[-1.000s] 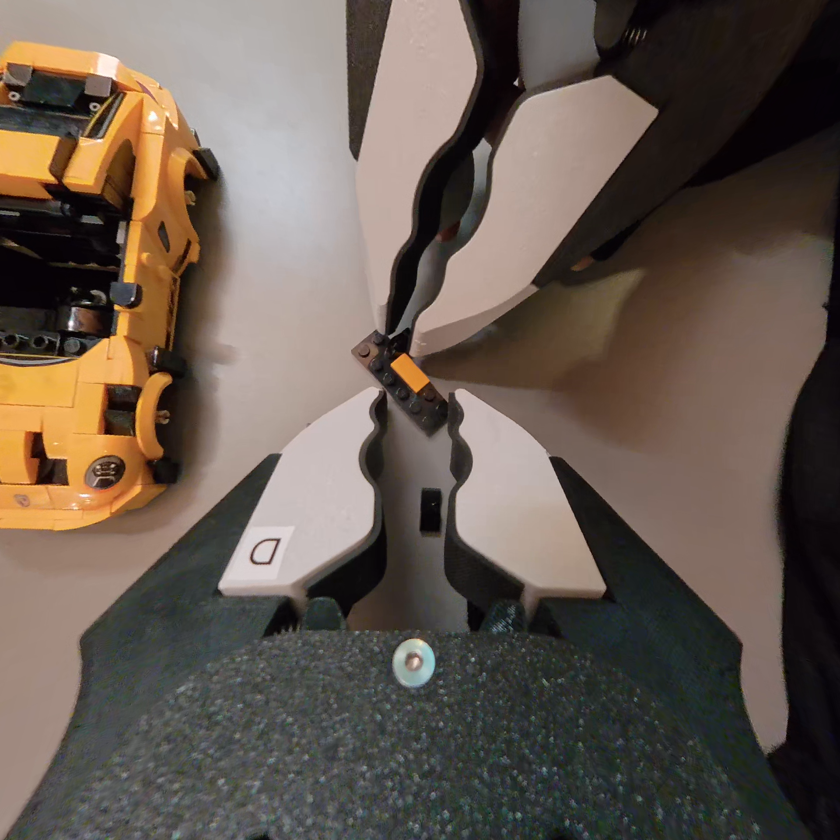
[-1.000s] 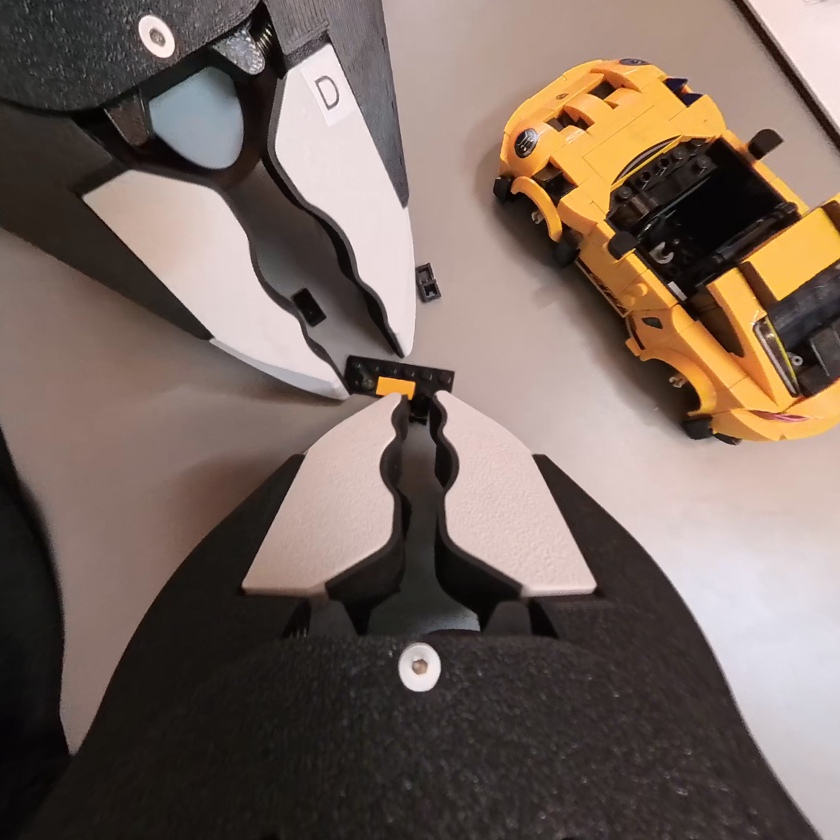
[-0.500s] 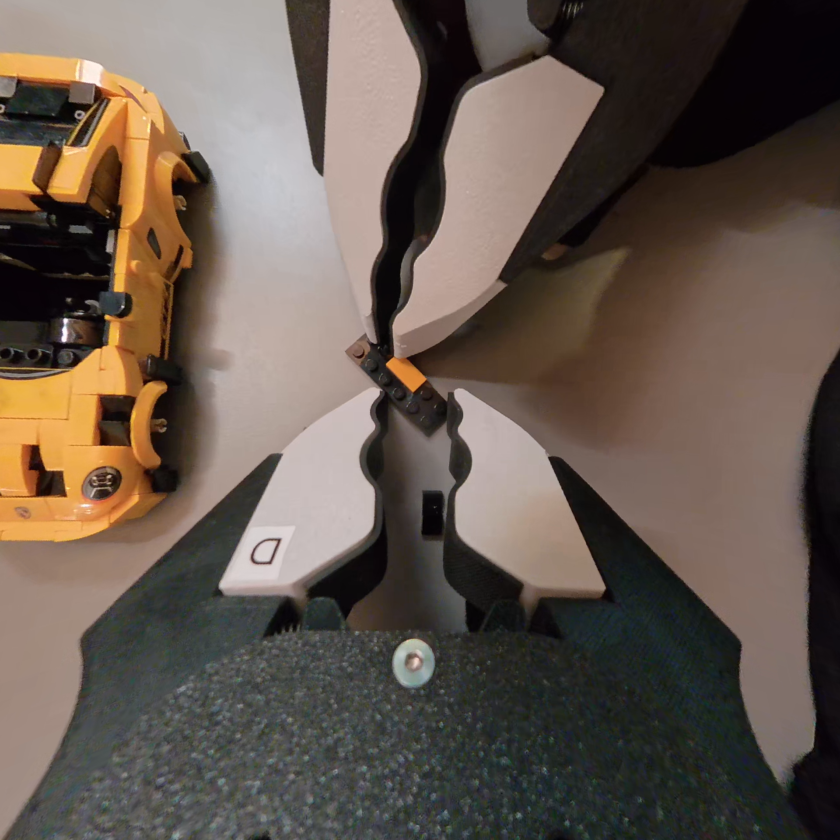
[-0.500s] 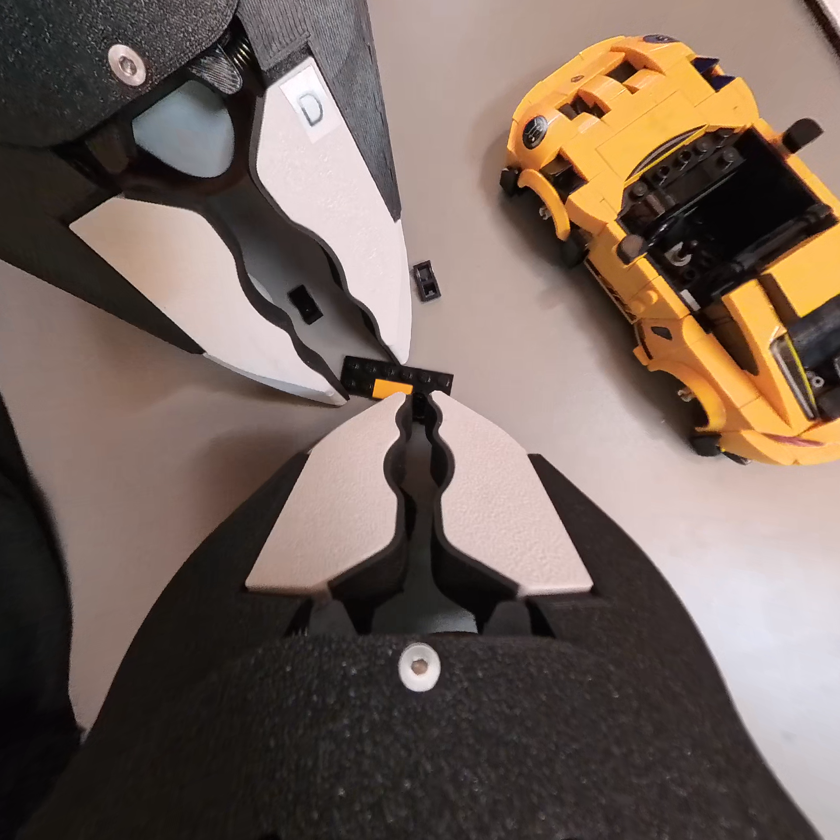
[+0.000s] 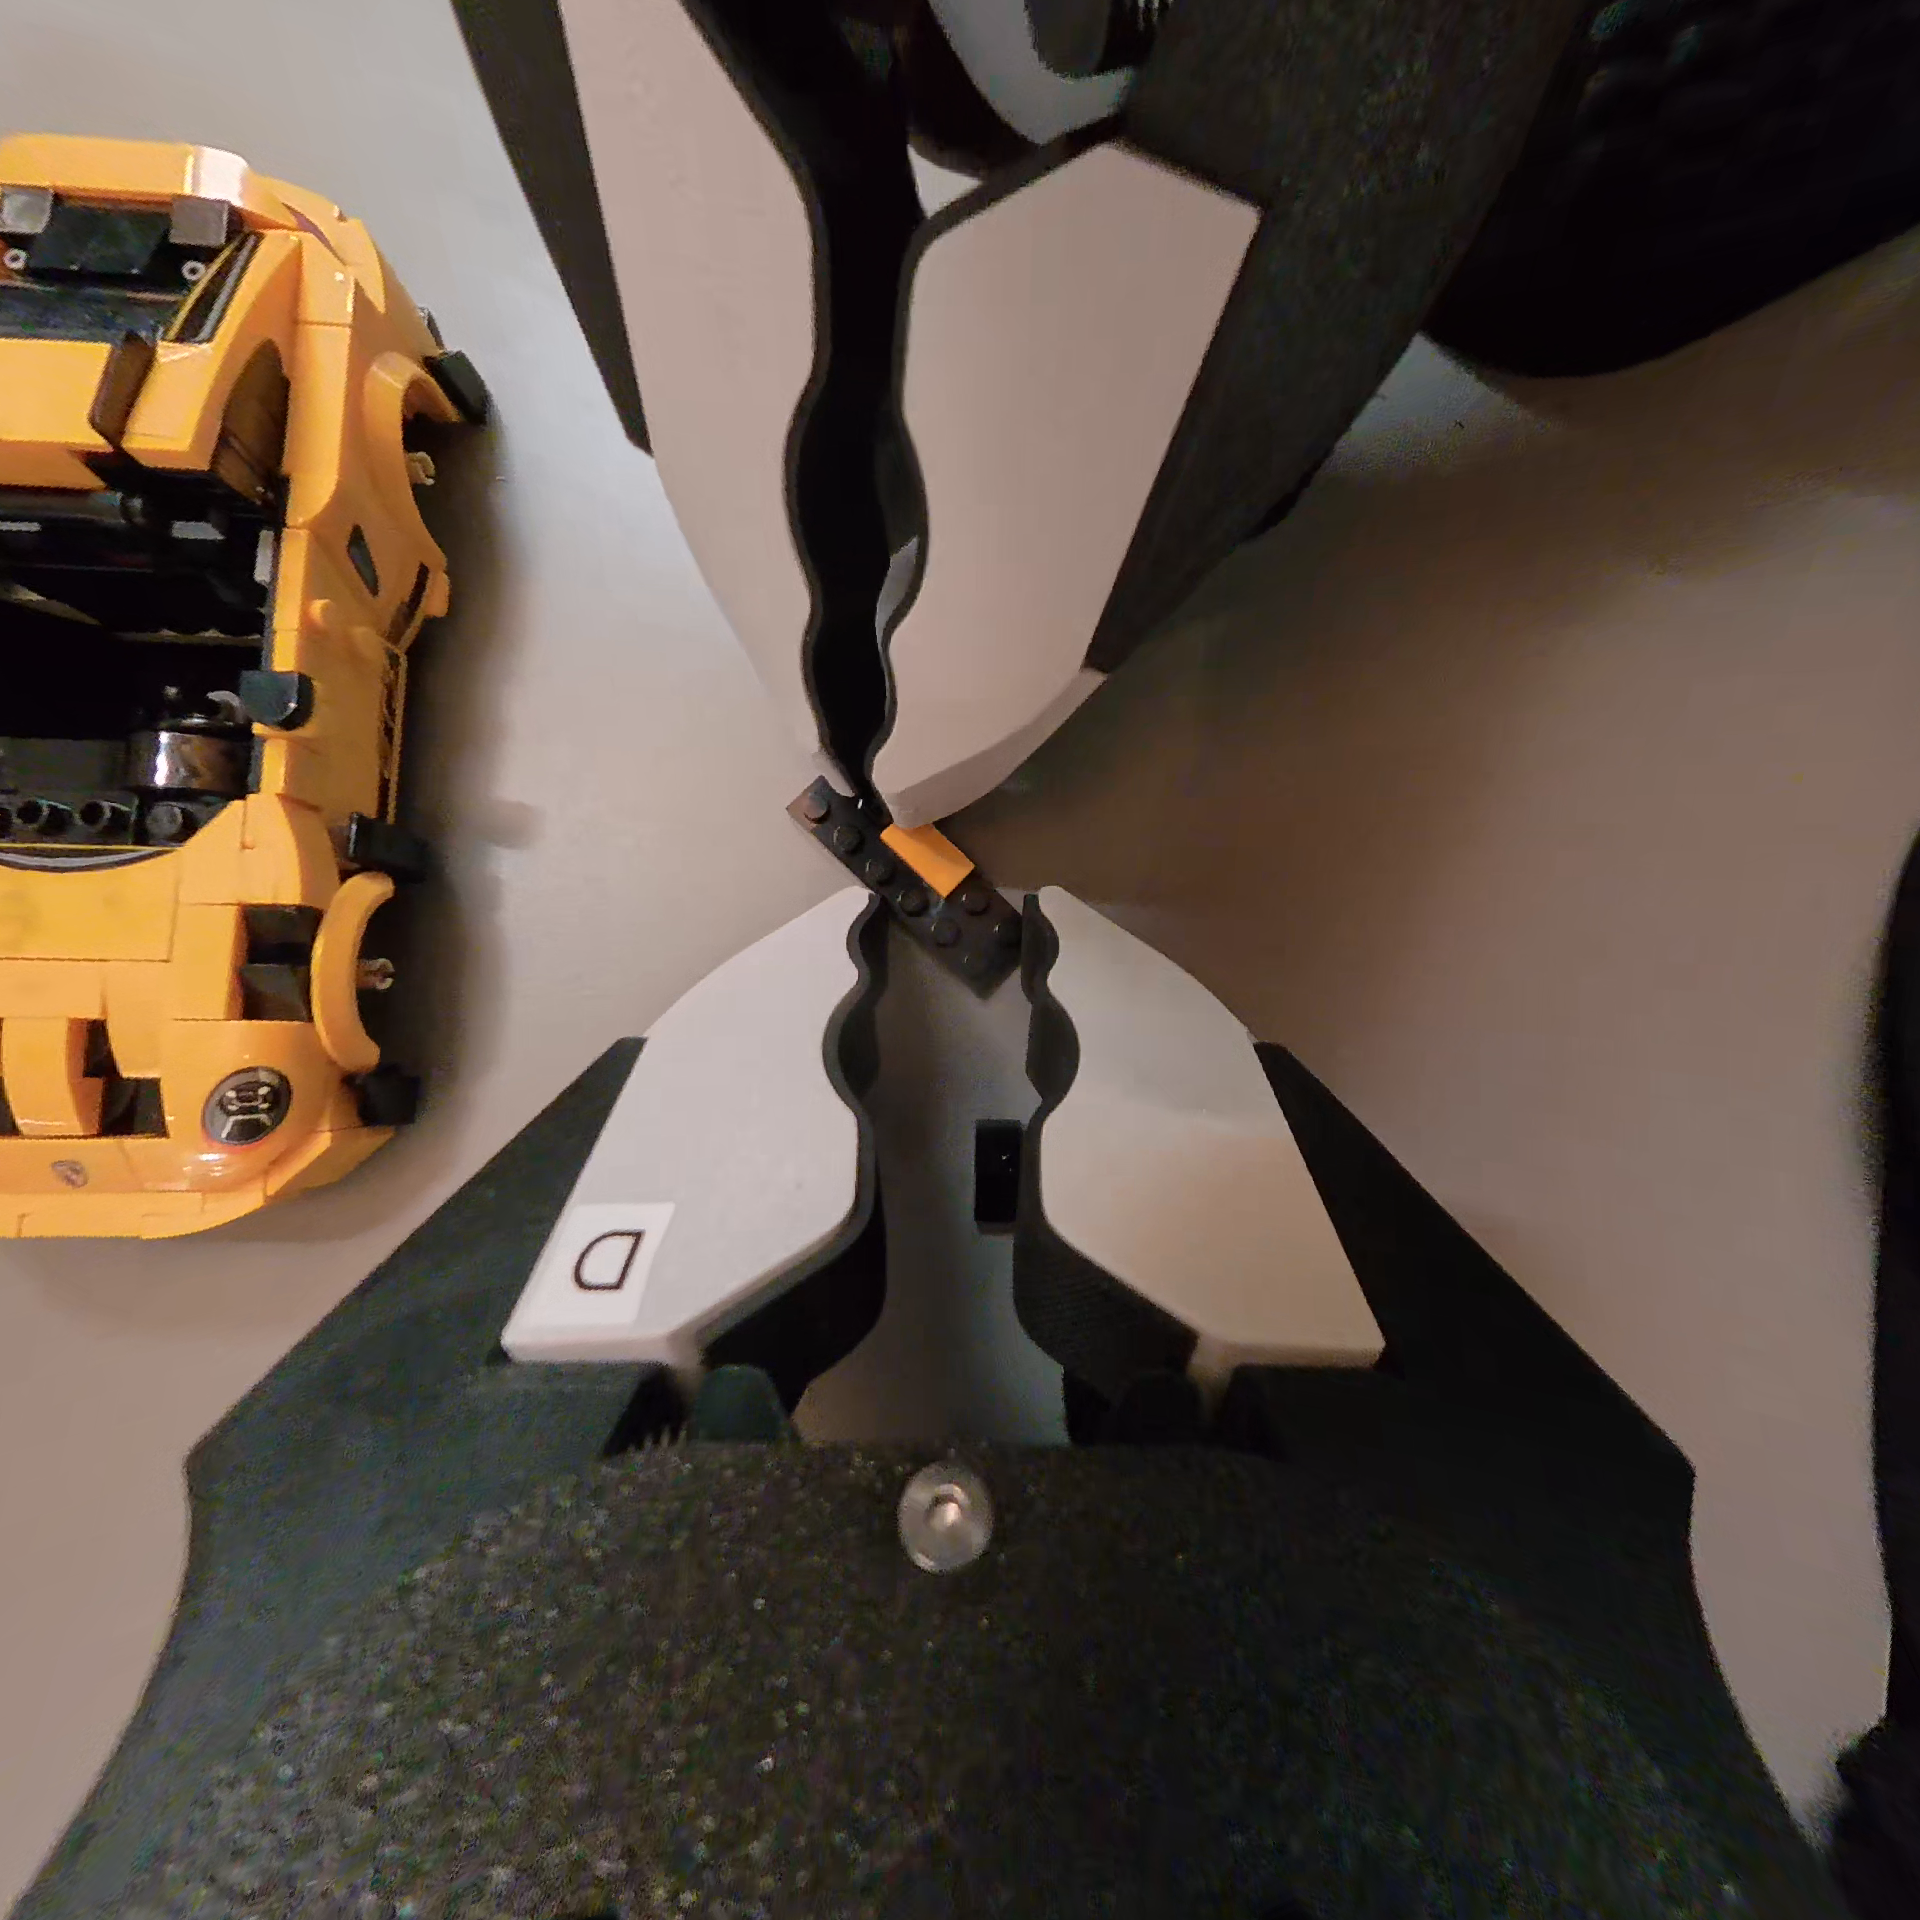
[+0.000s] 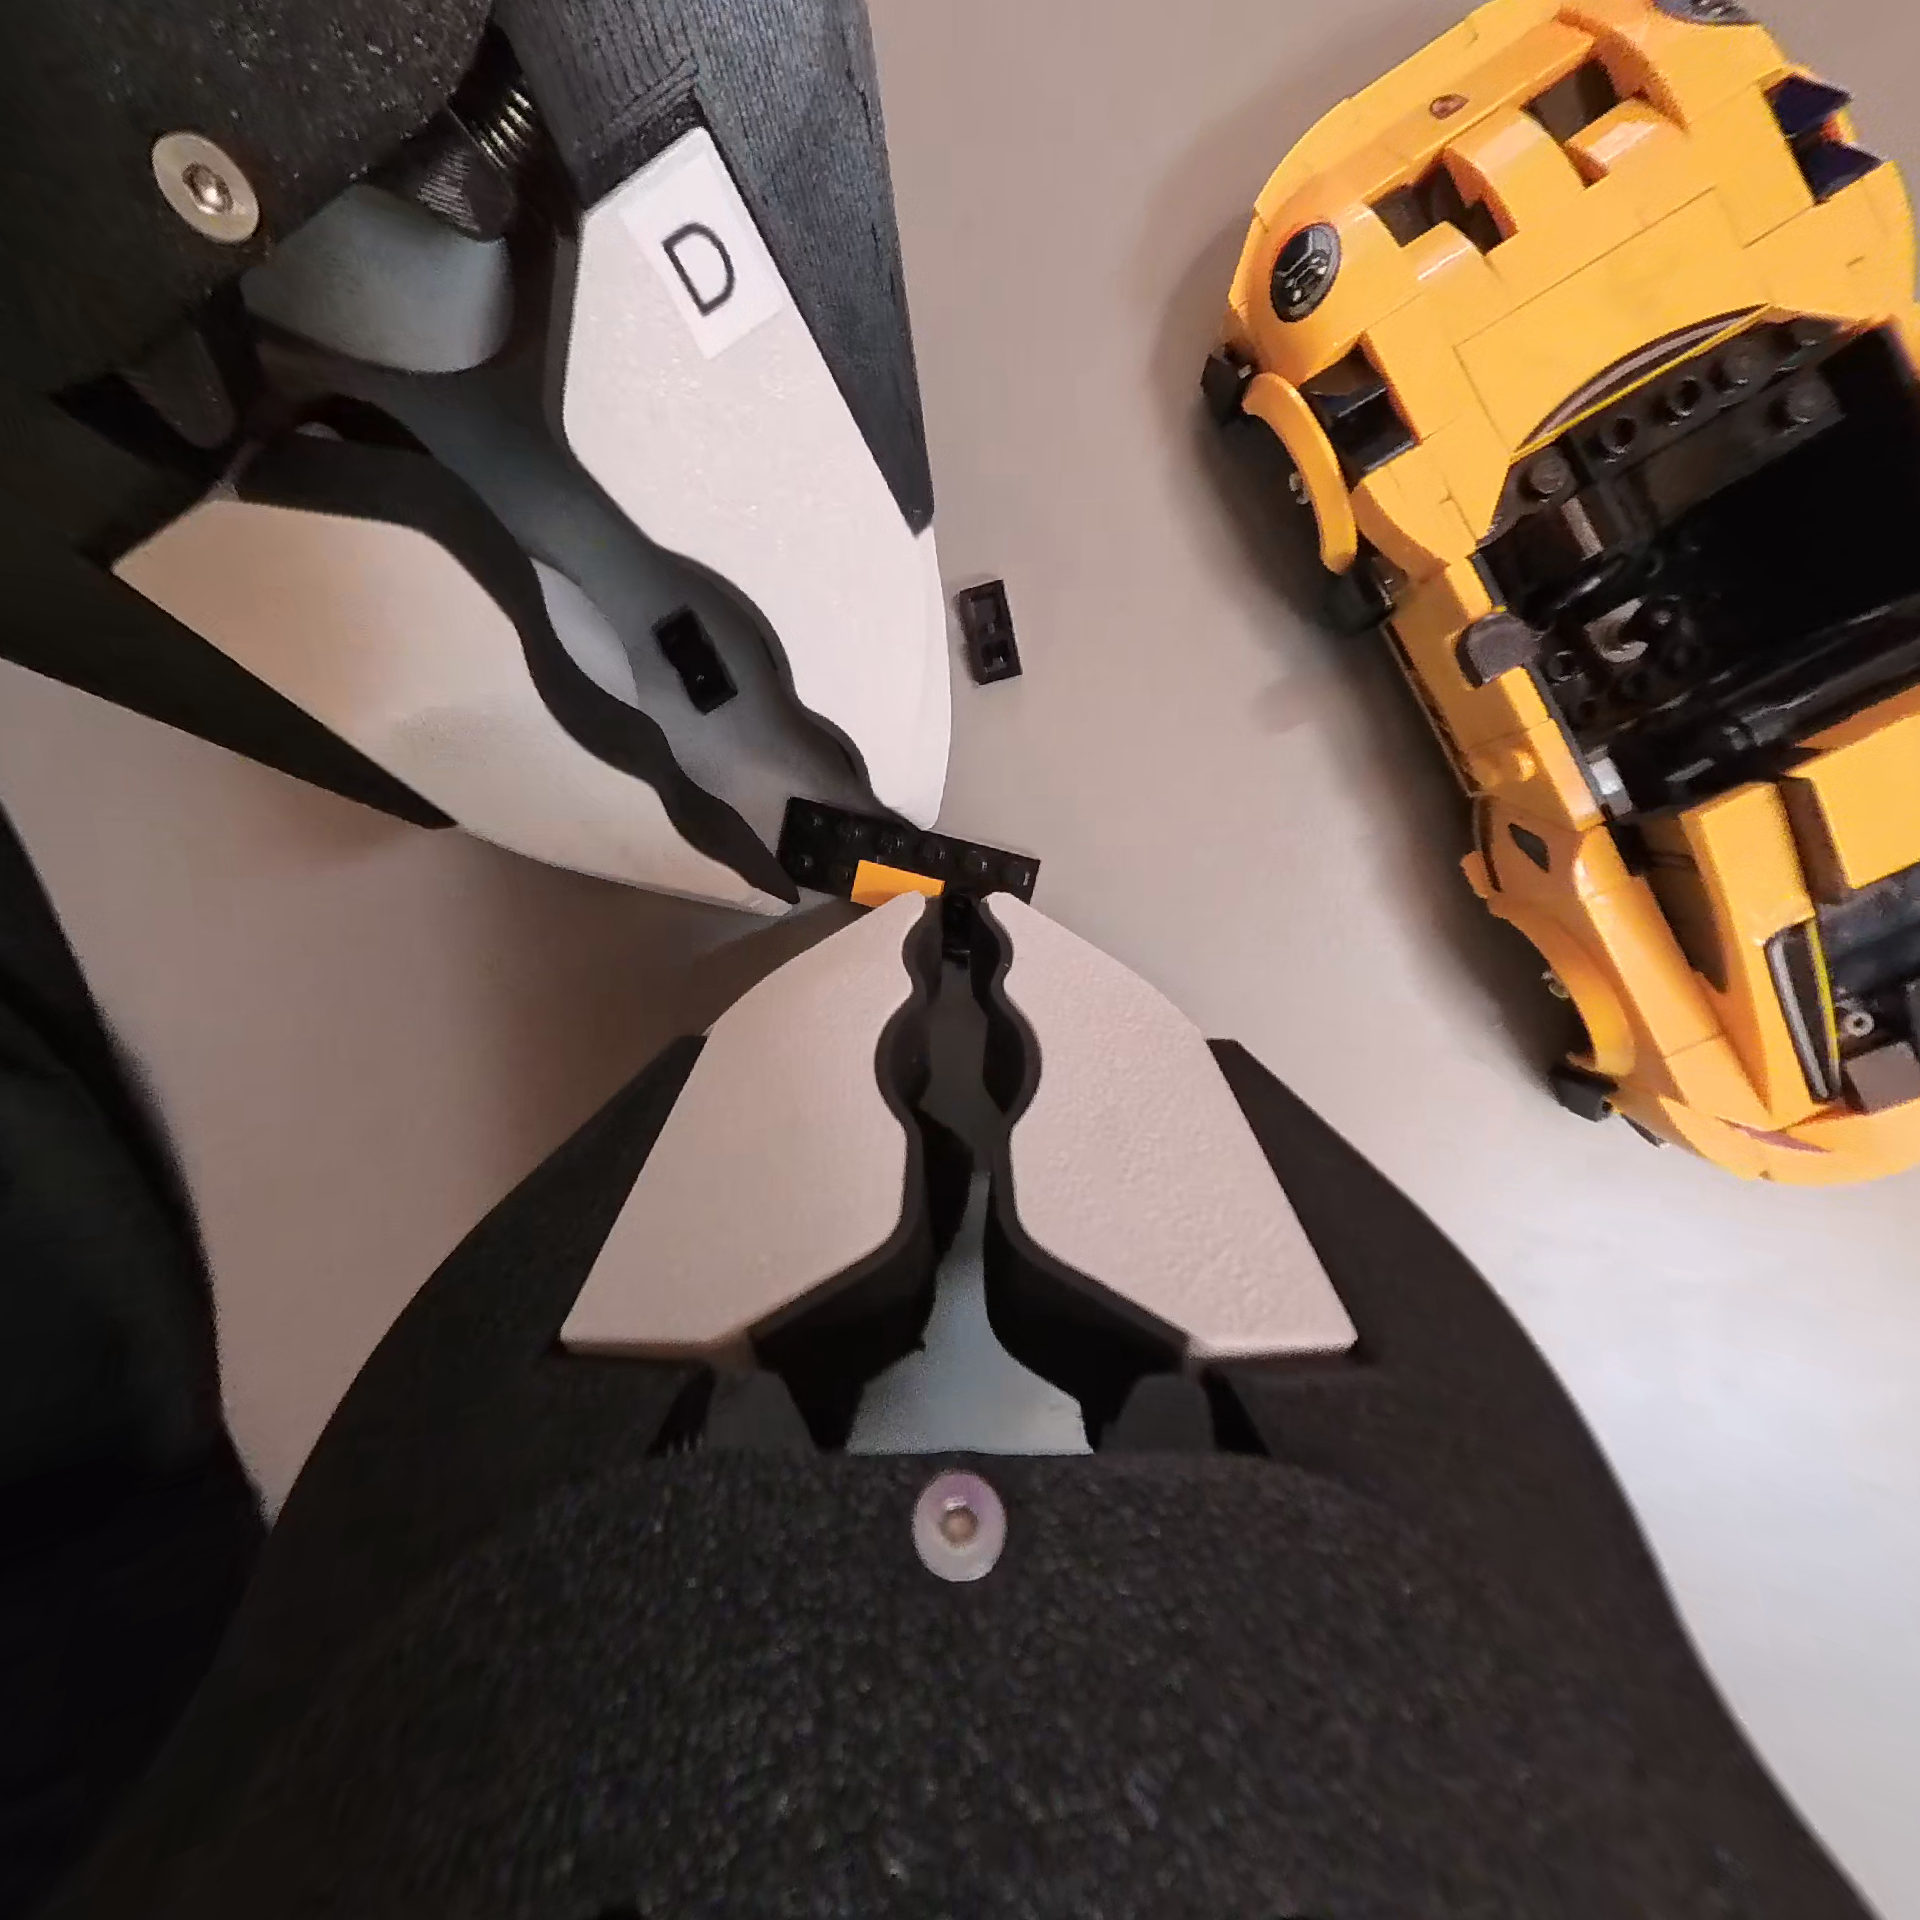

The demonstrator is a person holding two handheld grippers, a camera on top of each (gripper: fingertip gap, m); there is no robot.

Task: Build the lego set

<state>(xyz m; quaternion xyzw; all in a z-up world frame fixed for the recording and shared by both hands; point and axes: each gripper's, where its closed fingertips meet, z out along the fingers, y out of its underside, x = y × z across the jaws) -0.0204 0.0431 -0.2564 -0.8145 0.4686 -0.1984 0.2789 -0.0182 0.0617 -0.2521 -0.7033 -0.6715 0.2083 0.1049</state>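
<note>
- Left gripper (image 5: 951,914): jaws part-open, tips either side of one end of the black plate (image 5: 914,894); looks like it's bracing or pinching that end, but firm contact can't be confirmed.
- Right gripper (image 6: 956,909): jaws nearly closed, pinching a small dark piece (image 6: 956,925) right at the plate's edge, beside the orange tile (image 6: 899,883) already on the plate.
- Step, as I judge it: sub-assembly work, adding the small dark piece onto the plate next to the tile, off the car.
- Next move needs: line up w/ the studs, press straight down while the left gripper keeps the plate from tipping.
- Yellow lego car (image 6: 1621,582): on the tabletop (image 6: 1091,312), well apart from the plate, cabin open, roof not on.
- Spare bits: black clip piece (image 6: 990,632) loose near the left gripper; another small black piece (image 5: 1000,1169) lies between the left jaws, untouched.
- Hard to tell: the pinched piece's shape (mostly hidden by the jaws); whether the plate rests on the tabletop or is lifted; car cut off by the frame edge in both views.
</note>
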